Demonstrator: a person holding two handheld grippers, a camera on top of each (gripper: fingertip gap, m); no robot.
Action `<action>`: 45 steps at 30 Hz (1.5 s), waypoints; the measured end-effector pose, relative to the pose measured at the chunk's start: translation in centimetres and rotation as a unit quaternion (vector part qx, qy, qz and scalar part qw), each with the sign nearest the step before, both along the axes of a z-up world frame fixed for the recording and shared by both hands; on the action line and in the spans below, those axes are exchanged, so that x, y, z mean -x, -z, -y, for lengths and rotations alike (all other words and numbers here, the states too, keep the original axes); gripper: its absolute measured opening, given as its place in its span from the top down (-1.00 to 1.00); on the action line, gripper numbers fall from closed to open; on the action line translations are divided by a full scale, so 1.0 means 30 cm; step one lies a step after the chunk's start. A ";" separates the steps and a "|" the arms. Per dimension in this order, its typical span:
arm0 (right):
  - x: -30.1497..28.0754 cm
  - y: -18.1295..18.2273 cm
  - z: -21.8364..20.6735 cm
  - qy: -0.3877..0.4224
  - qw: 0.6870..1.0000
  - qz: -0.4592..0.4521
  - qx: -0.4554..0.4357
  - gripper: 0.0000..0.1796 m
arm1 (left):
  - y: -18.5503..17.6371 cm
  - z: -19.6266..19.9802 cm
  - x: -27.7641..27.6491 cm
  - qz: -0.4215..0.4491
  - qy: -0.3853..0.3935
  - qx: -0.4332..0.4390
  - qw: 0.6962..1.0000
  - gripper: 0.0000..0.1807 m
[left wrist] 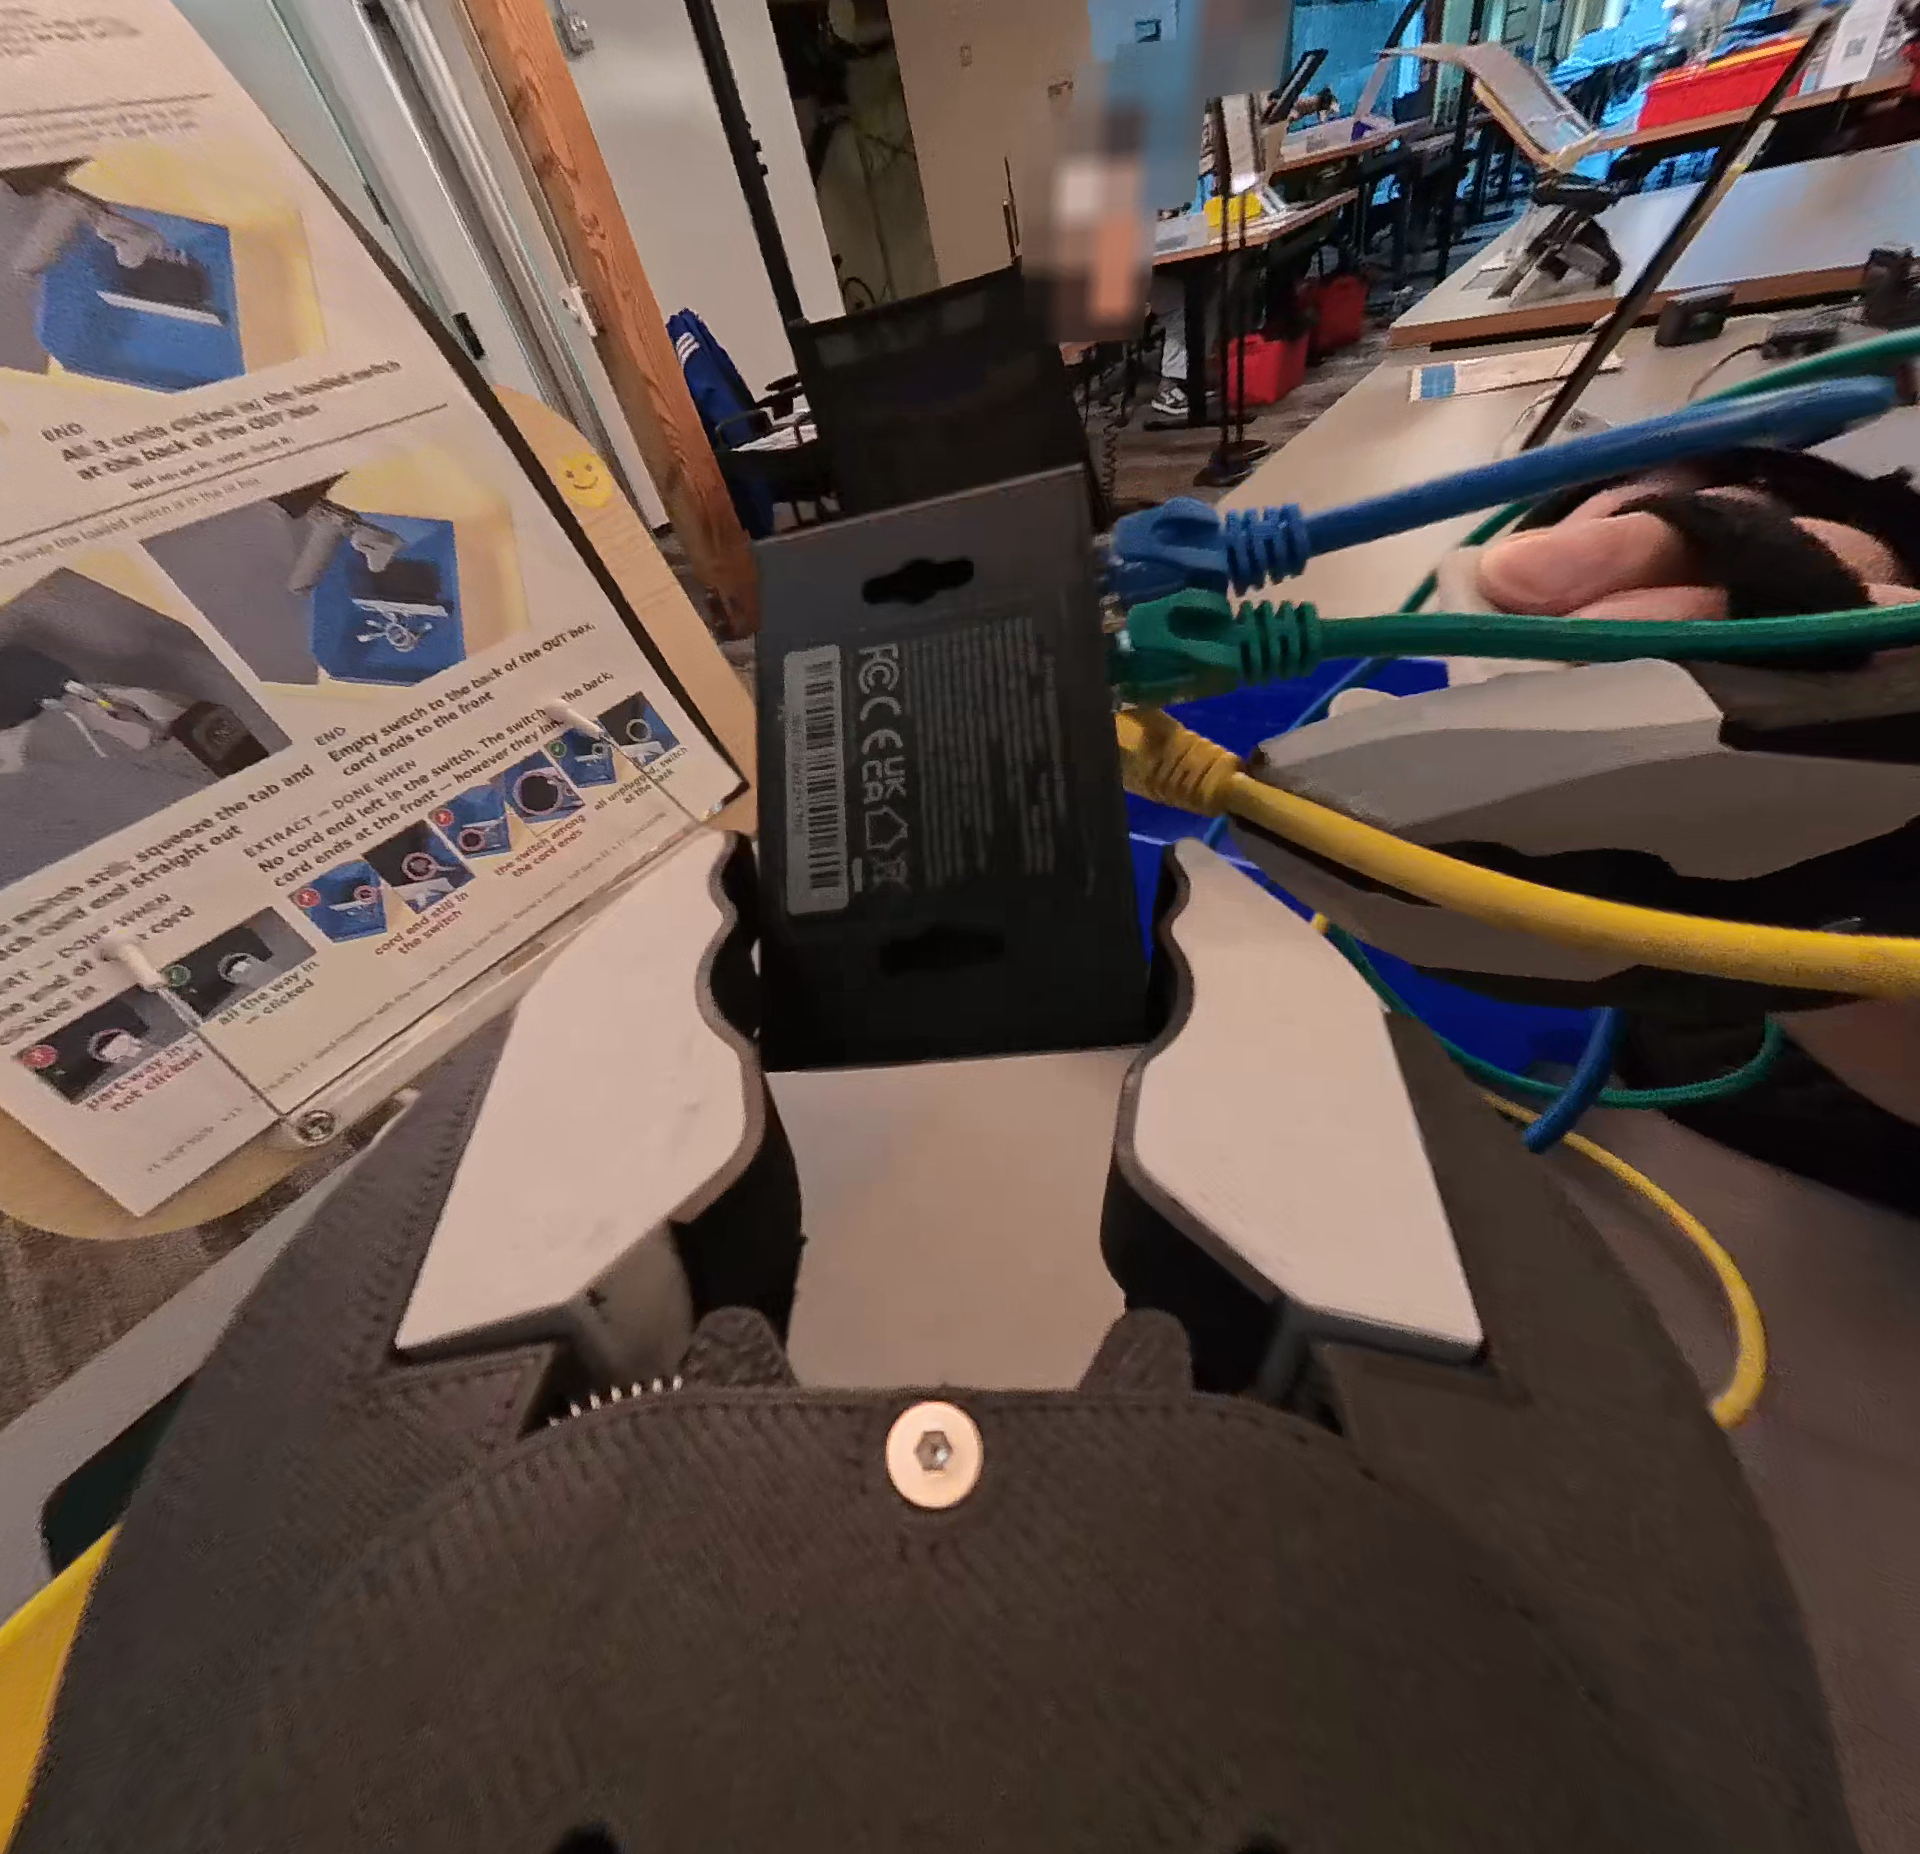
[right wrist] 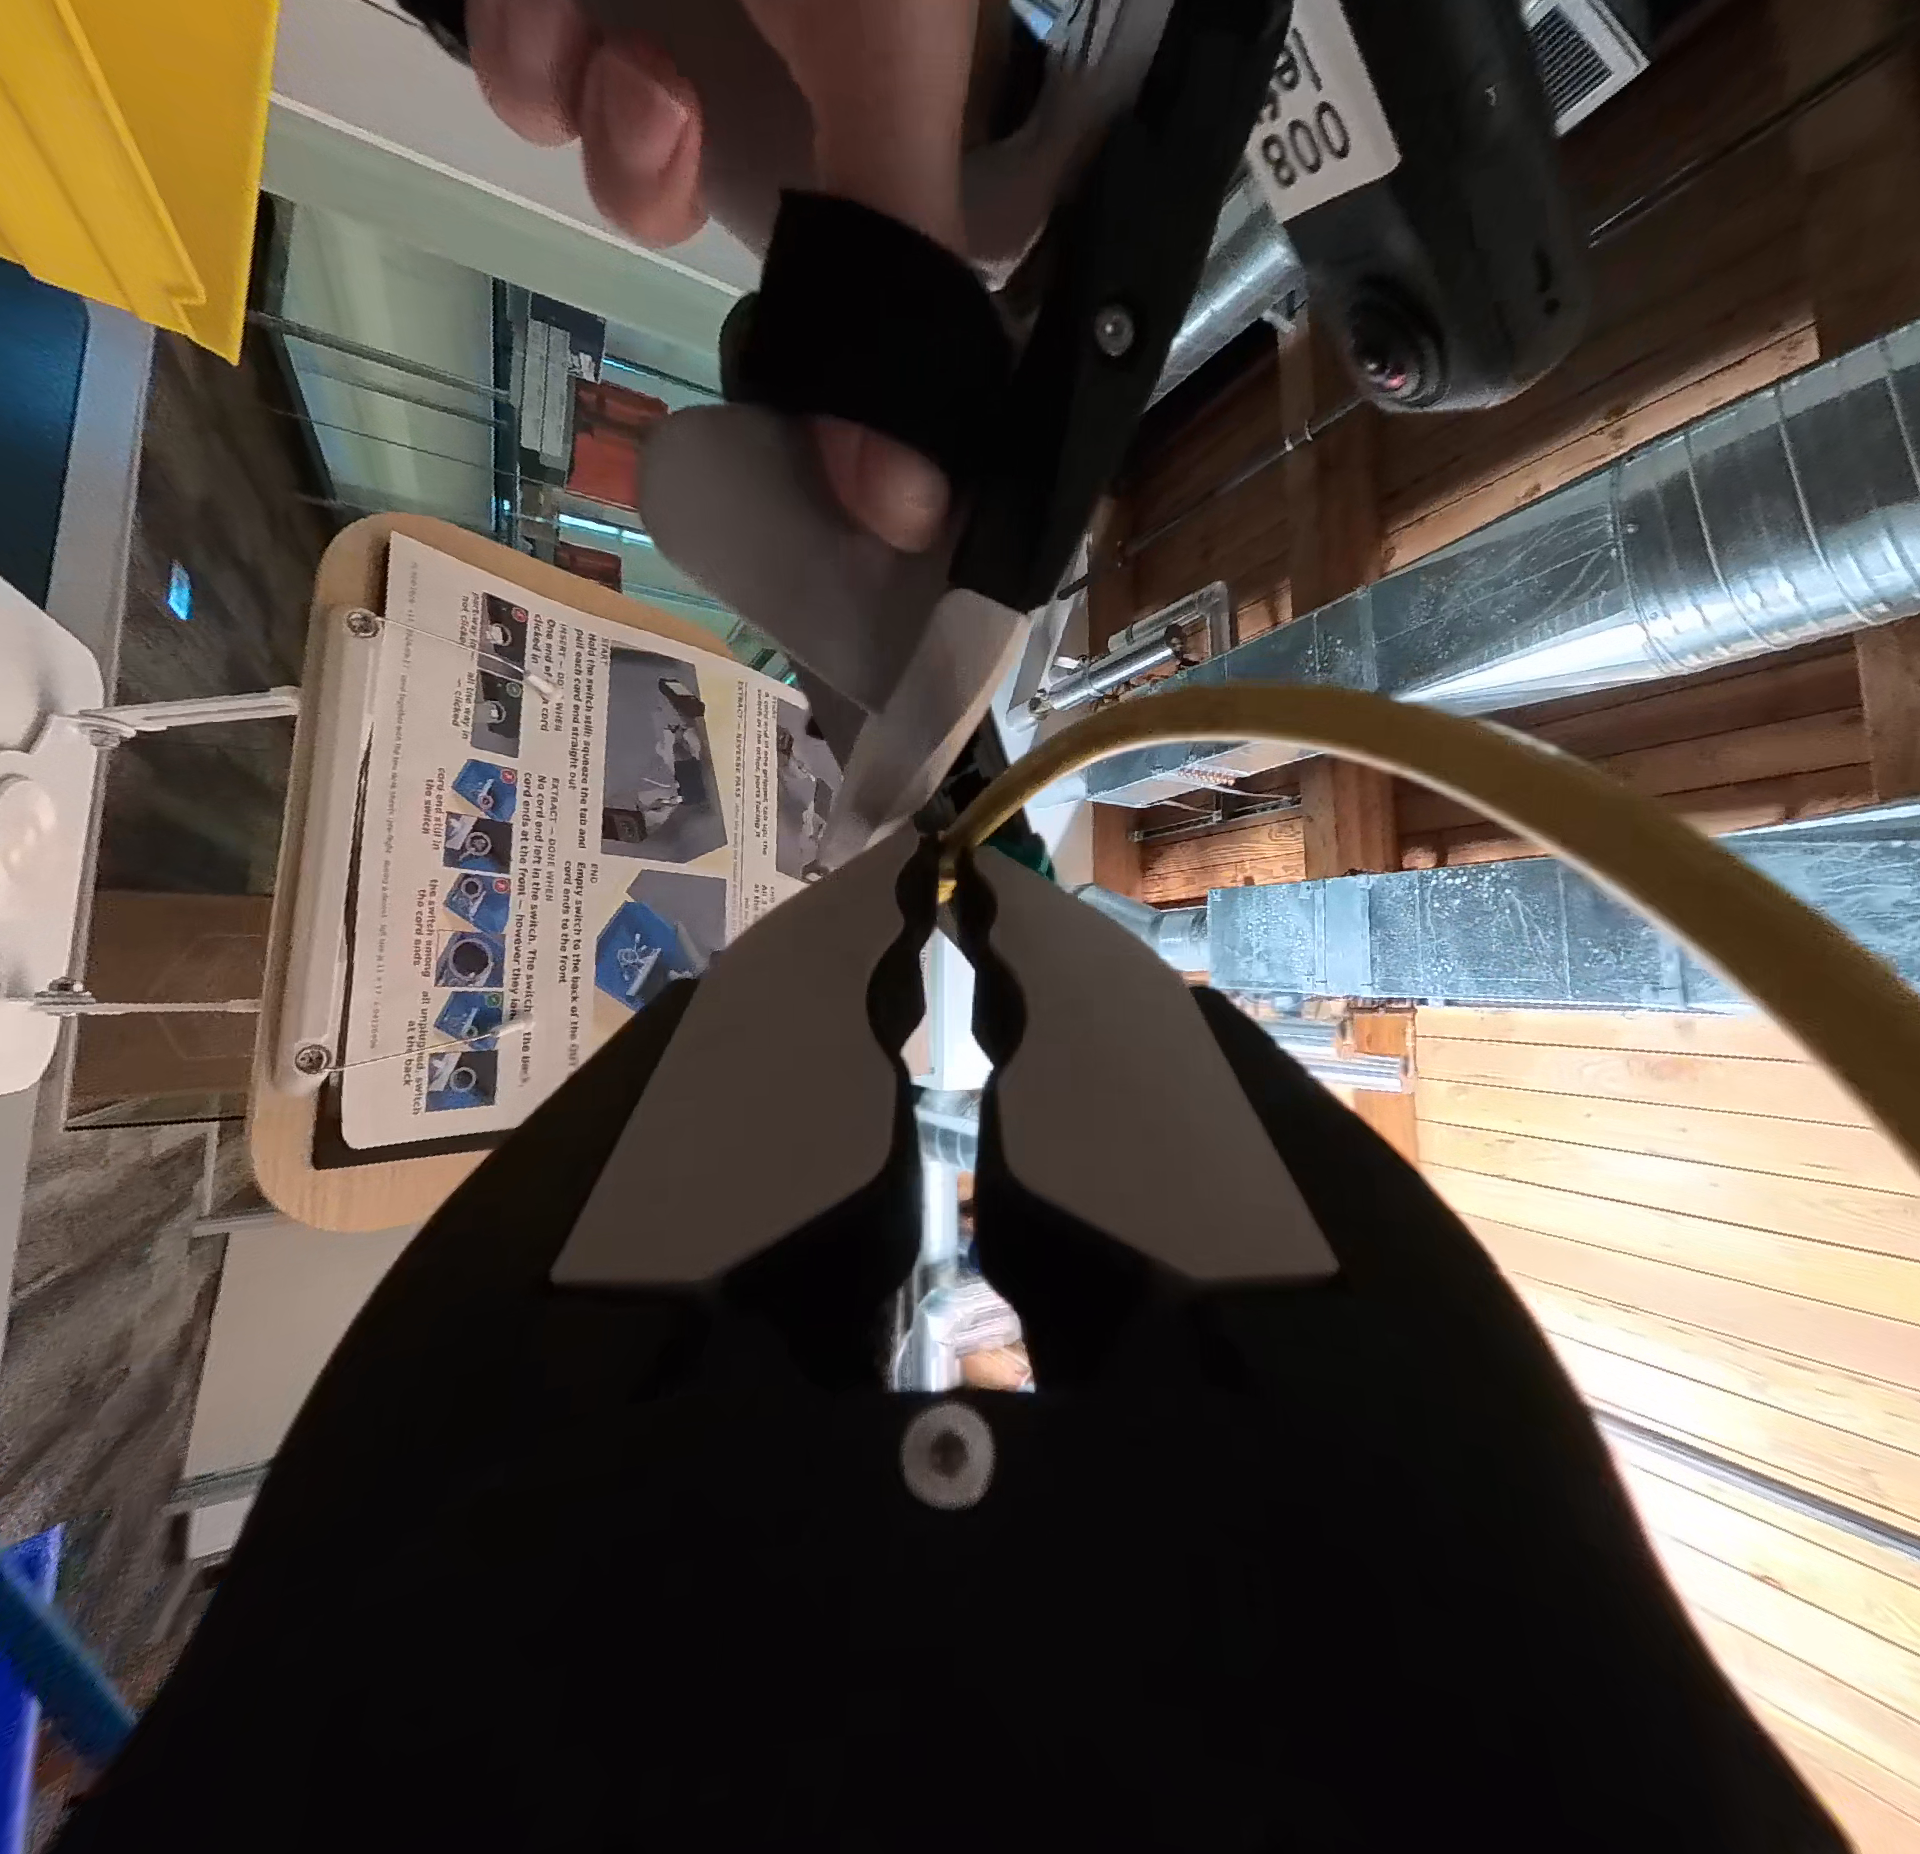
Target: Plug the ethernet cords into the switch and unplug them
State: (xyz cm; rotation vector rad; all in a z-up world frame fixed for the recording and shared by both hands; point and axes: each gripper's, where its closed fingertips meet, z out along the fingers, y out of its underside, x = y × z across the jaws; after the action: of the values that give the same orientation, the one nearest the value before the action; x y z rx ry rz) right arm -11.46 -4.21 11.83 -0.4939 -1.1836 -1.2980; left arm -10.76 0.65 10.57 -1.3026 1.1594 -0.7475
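In the left wrist view my left gripper is shut on the black switch, which stands upright with its labelled underside facing the camera. A blue cord, a green cord and a yellow cord sit in ports on its right side. My right gripper comes in from the right, closed on the yellow cord just behind its plug. In the right wrist view the right gripper pinches the yellow cord at its tips. The switch is hidden there.
An instruction sheet on a wooden board stands close on the left, also in the right wrist view. A blue bin lies below the cords. A yellow bin and the person's hand show. A wooden post stands behind.
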 end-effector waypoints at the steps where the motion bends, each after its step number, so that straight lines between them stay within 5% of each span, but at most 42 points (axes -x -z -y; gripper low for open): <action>1: -0.002 0.001 -0.003 0.000 1.000 -0.005 0.003 0.99 | -0.002 -0.005 0.003 -0.004 -0.010 -0.011 1.000 0.21; 14: 0.017 0.013 -0.026 -0.048 0.991 -0.099 0.077 1.00 | -0.167 0.011 0.086 0.085 -0.106 -0.206 0.969 0.26; 26: 0.174 0.254 -0.048 -0.125 0.960 -0.129 0.216 1.00 | -0.139 -0.122 0.168 0.061 -0.174 -0.187 0.965 0.26; 30: 0.252 0.399 0.014 -0.163 0.918 -0.177 0.316 1.00 | -0.076 -0.195 0.168 0.053 -0.180 -0.128 0.974 0.27; 36: 0.230 0.545 0.106 -0.117 0.881 -0.221 0.401 0.99 | 0.052 -0.252 0.110 0.025 -0.174 -0.084 0.981 0.27; 40: 0.183 0.596 0.130 -0.075 0.828 -0.306 0.464 1.00 | 0.107 -0.255 0.065 0.033 -0.153 -0.055 0.986 0.27; 42: 0.144 0.674 0.128 -0.008 0.785 -0.331 0.524 0.99 | 0.113 -0.250 0.055 0.052 -0.141 -0.041 0.988 0.27; 45: 0.116 0.784 0.163 0.054 0.674 -0.408 0.613 0.98 | 0.109 -0.246 0.056 0.068 -0.131 -0.026 0.989 0.27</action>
State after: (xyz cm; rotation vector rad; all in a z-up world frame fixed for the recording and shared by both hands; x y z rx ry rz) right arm -14.94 -9.10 -11.68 -1.9129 -1.0579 -0.0259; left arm -12.43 8.01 7.29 -1.3088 0.8727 -0.5979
